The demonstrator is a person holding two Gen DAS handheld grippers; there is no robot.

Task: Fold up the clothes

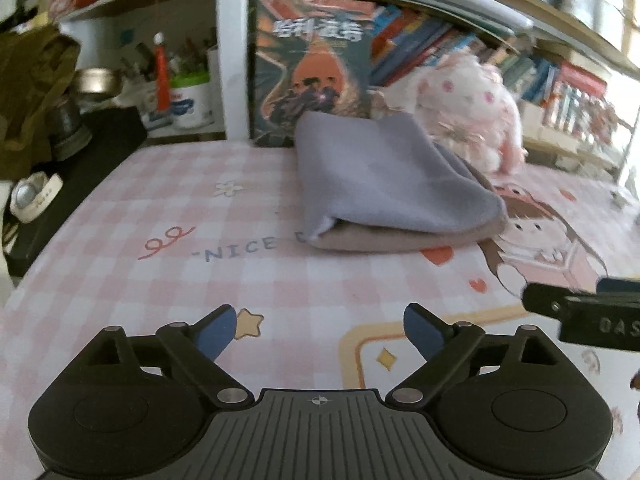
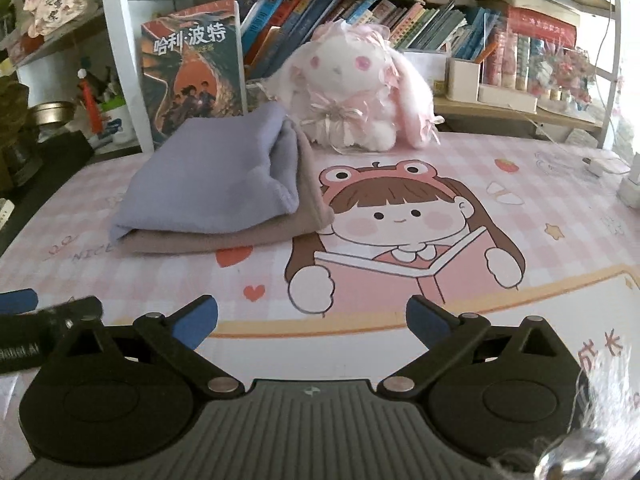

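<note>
A: Where do the clothes lie?

B: Two folded garments form one stack on the pink checked desk mat (image 2: pixel 400 344): a lavender fleece piece (image 2: pixel 208 184) on top, a beige piece (image 2: pixel 224 240) beneath it, its edge showing at the front and right. The stack sits at the back left of the mat, just in front of an upright Harry Potter book (image 2: pixel 192 68) and just beside a white-and-pink plush rabbit (image 2: pixel 352 92).

A: And the tongs?

B: The left gripper (image 1: pixel 320 332) has its blue-padded fingers spread wide with nothing between them. The right gripper (image 2: pixel 312 322) stands likewise spread and empty. Both hover over bare mat, apart from the stack. Each appears at the edge of the other's view.
</note>
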